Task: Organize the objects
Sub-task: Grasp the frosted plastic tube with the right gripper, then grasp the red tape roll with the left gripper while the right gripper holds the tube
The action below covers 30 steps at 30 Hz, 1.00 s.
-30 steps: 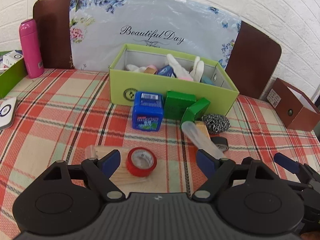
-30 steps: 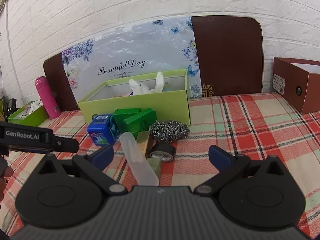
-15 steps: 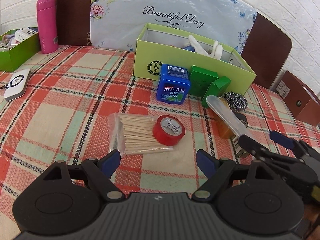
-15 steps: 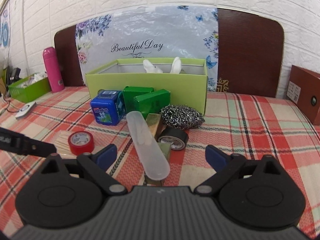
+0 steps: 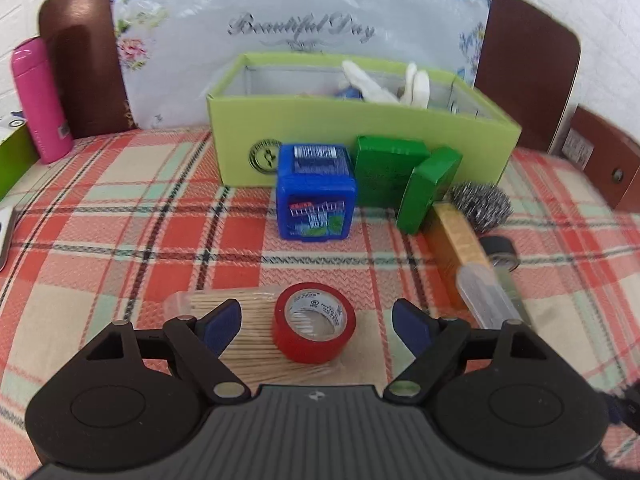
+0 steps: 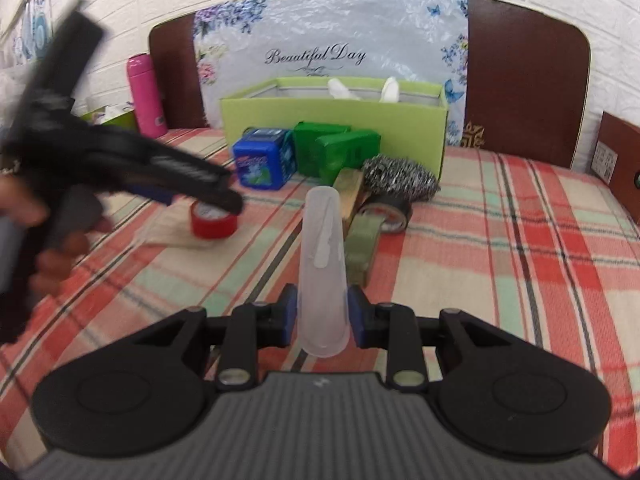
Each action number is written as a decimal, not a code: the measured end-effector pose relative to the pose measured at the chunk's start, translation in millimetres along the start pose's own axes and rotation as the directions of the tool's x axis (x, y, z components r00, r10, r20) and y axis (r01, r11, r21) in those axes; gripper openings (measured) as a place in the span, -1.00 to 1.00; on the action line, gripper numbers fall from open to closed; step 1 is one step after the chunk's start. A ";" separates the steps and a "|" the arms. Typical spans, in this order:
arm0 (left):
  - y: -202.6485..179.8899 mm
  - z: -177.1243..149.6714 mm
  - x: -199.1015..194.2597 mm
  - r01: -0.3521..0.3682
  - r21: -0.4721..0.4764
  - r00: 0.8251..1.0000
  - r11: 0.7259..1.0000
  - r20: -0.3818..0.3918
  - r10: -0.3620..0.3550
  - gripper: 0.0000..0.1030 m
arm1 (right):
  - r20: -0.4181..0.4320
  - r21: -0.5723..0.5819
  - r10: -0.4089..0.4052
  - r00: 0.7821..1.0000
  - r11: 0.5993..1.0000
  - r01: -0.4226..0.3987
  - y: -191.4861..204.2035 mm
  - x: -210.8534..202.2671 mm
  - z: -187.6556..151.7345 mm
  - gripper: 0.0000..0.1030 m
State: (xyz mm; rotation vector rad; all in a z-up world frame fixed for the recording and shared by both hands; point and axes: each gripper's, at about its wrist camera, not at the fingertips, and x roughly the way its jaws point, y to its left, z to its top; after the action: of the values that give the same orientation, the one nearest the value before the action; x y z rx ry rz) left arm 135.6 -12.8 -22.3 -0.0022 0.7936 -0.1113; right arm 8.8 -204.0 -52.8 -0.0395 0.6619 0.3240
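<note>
A translucent plastic case (image 6: 322,260) lies along the checked cloth, its far end over a long amber box (image 5: 460,244). My right gripper (image 6: 322,314) has its jaws closing, and both blue pads press on the case's near end. My left gripper (image 5: 316,316) is open with its jaws closing slightly. It straddles a red tape roll (image 5: 314,322) without touching it. The roll rests on a packet of toothpicks (image 5: 248,336). In the right wrist view the left gripper (image 6: 224,196) is a blur over the red tape roll (image 6: 212,220). The lime storage box (image 5: 360,140) stands behind.
In front of the lime box are a blue mint tub (image 5: 316,192), two green cartons (image 5: 384,172), a steel scourer (image 5: 480,204) and a black tape roll (image 5: 500,250). A pink bottle (image 5: 40,100) stands far left, a brown box (image 5: 604,164) far right. A person's hand (image 6: 40,240) holds the left gripper.
My right gripper went from wide open to shut on the translucent case. My left gripper dropped and moved in, so the red tape roll now sits between its fingers.
</note>
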 end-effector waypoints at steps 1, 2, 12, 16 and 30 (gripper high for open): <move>0.0 -0.7 5.8 -0.001 0.009 1.000 1.000 -0.020 0.001 0.44 | -0.017 0.005 0.019 1.000 1.000 -0.019 0.9 -4.7 -3.9 -0.48; 0.3 -3.1 7.2 -0.009 0.020 1.000 1.000 -0.013 0.009 0.25 | -0.029 0.012 0.040 0.999 0.999 -0.040 1.2 -9.2 -7.8 -0.48; 10.9 -53.4 -50.0 0.093 0.032 0.995 0.995 -0.050 -0.091 -0.03 | -0.092 0.045 0.118 0.989 0.992 -0.114 3.1 -25.8 -25.7 -0.46; 17.9 -81.2 -69.3 0.117 -0.023 0.990 0.993 -0.079 -0.118 0.23 | -0.092 0.008 0.102 0.991 0.995 -0.101 8.4 -21.7 -22.8 -0.46; 7.6 -74.0 -60.1 0.112 0.011 0.992 0.994 -0.061 -0.111 0.17 | -0.113 -0.046 0.049 0.992 0.997 -0.054 17.9 -4.4 -15.7 -0.39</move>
State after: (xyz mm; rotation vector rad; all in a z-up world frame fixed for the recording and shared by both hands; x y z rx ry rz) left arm 41.9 3.7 -31.7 -0.0298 0.8532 -0.2237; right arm -9.3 -190.5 -61.3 -0.0877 0.7668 0.3895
